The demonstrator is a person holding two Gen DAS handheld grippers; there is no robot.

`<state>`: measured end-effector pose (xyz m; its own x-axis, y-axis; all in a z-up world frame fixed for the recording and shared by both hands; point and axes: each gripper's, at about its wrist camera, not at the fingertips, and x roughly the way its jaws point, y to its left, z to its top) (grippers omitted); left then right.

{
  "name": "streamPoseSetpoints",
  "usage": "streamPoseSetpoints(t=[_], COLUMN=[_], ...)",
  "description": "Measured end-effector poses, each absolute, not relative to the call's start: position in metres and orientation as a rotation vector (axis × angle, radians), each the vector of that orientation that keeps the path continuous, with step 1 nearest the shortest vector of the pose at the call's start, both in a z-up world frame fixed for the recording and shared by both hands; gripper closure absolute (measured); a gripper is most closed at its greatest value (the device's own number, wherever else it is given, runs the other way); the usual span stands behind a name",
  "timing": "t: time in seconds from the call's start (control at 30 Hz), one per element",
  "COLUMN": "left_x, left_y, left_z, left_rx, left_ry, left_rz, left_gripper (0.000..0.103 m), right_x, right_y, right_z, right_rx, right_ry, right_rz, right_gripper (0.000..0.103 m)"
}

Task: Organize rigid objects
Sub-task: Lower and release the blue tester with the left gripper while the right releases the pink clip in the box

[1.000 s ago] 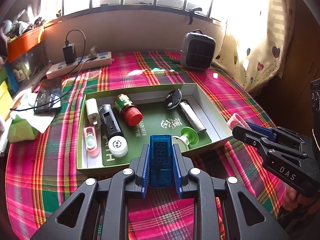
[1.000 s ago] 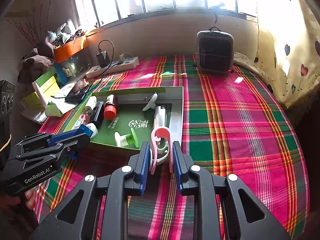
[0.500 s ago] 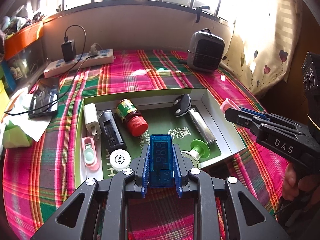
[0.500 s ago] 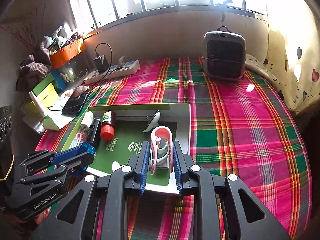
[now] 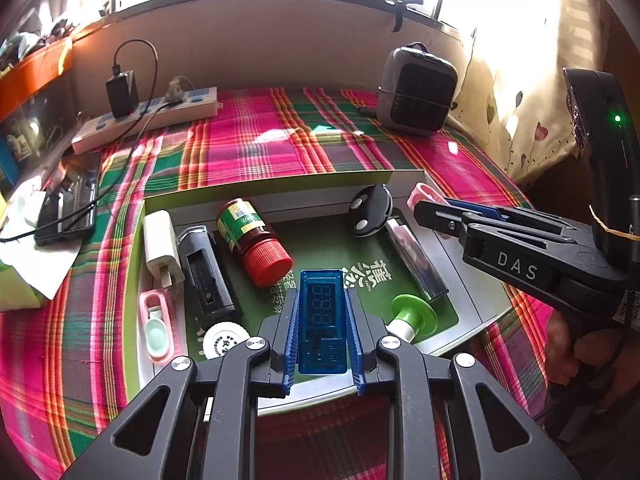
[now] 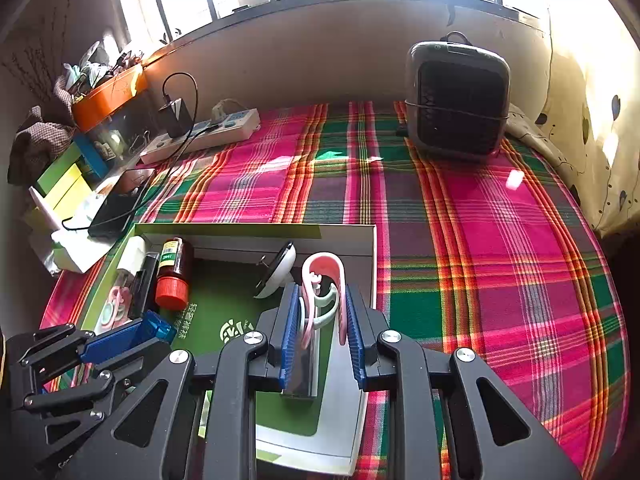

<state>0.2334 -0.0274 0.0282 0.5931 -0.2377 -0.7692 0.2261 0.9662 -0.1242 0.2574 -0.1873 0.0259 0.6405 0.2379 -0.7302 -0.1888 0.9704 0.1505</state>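
Left claw (image 5: pixel 323 320) clamped on a blue translucent USB meter (image 5: pixel 322 322), held above the near edge of the green tray (image 5: pixel 460 322), with its 3-digit display facing up. Right claw (image 6: pixel 318 330) clamped on a pink clip (image 6: pixel 322 276), held over the tray's right end, above a silver lighter (image 5: pixel 416 258) lying lengthwise along the tray floor. Inside the tray, at its left end: a white plug adapter (image 5: pixel 162 250), a black battery holder (image 5: pixel 208 276) just beside it, and a pink case (image 5: pixel 156 328) near the front-left corner. Toward the tray's middle: a brown bottle with a red cap (image 5: pixel 256 242) lying on its side, cap pointing to the front. By the tray's back wall: a black oval fob (image 5: pixel 368 216) leaning upright. At the tray's front: a white round cap (image 5: pixel 224 340) and a green-topped spool (image 5: pixel 412 314). Behind the tray, on the plaid surface (image 6: pixel 500 240): a grey heater (image 6: pixel 456 100) to the back right and a white power strip (image 5: pixel 148 120) to the back left.
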Motion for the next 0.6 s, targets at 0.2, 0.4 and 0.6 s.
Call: streamPoseSetpoints(t=[0.2,0.4,0.6], left_x=[0.242,0.247,0.249], left_y=[-0.03,-0.032,-0.036], left_z=[0.021,0.015,0.011], left_rx=[-0.009,-0.003,0.008], left_ry=[0.916,0.929,0.938], left_rz=[-0.272,-0.275,-0.274], left_gripper=[0.082,0.082,0.082], right_x=[0.268,0.275,0.278], right_y=[-0.181,-0.179,-0.178], right_z=[0.018,0.013,0.01], right_rx=[0.045,0.031,0.028], right_ry=[0.856,0.858,0.859], right_rz=[0.243,0.235,0.234], right_gripper=[0.079,0.079,0.079])
